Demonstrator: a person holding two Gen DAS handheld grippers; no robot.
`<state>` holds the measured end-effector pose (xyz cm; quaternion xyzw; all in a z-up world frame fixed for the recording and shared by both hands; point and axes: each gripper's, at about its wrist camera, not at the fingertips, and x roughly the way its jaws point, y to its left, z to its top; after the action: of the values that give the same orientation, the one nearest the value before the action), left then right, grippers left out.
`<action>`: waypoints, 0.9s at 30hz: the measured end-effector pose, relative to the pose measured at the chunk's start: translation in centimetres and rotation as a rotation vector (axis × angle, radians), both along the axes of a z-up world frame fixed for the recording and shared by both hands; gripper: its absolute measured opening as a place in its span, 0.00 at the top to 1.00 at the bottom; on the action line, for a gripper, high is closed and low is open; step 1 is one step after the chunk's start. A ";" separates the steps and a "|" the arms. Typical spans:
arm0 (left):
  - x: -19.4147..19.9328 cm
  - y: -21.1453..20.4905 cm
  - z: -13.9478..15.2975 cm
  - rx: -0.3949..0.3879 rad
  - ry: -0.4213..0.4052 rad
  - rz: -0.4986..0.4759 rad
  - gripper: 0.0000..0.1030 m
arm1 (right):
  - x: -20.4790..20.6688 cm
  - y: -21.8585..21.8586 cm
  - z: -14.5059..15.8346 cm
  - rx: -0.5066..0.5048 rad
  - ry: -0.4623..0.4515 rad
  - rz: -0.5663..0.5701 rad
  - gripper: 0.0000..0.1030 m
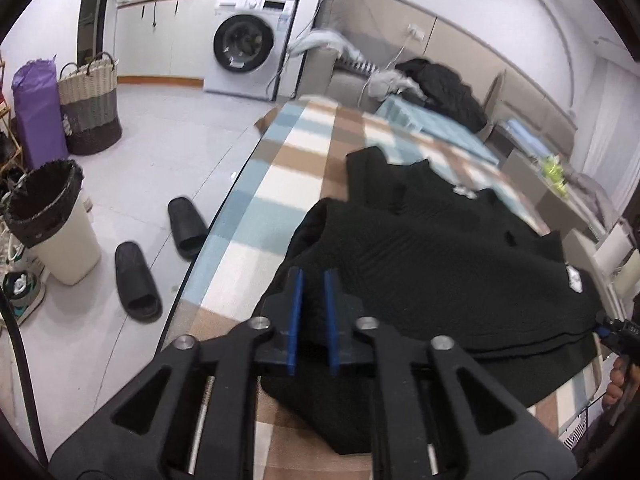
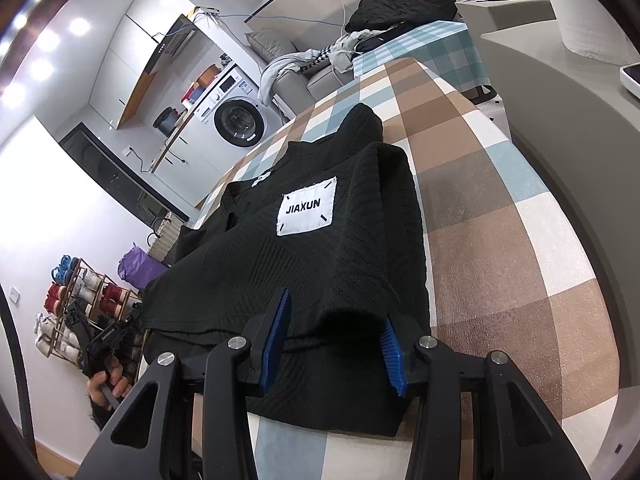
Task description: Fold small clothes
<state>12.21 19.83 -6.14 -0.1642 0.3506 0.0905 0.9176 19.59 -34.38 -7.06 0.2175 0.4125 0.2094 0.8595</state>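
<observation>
A black knit sweater [image 1: 440, 248] with a white JIAXUN label [image 2: 307, 208] lies along the checked table cloth [image 2: 500, 220], partly doubled over itself. My left gripper [image 1: 314, 276] is at its near left edge, its blue pads close together with black knit filling the narrow gap. Seen from the right wrist, that gripper [image 2: 116, 332] sits at the sweater's left corner in a person's hand [image 2: 108, 384]. My right gripper [image 2: 336, 332] stands wider, pads against a thick bunched fold at the near hem. In the left wrist view it [image 1: 608, 330] meets the raised hem.
The table edge drops at the left to a floor with two black slippers [image 1: 138, 276], a lined bin [image 1: 52, 220] and a woven basket [image 1: 90, 104]. A washing machine [image 1: 248, 52] stands behind. Clothes pile on the sofa [image 1: 444, 88]. A shoe rack [image 2: 80, 300] stands by the wall.
</observation>
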 end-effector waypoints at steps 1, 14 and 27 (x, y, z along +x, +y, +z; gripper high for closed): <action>0.3 0.0 -0.3 -0.005 0.027 -0.005 0.66 | 0.0 0.0 0.0 0.000 0.001 0.000 0.58; 4.3 -1.8 -1.2 0.058 0.036 -0.056 0.92 | 0.5 0.4 0.2 -0.022 0.011 -0.005 0.58; 4.1 -0.3 2.7 -0.036 -0.070 -0.053 0.99 | 1.0 0.8 3.5 0.048 -0.059 0.039 0.93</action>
<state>16.28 19.51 -3.39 -0.1747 0.3239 0.0540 0.9283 20.61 -33.54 -3.51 0.2237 0.3860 0.2421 0.8616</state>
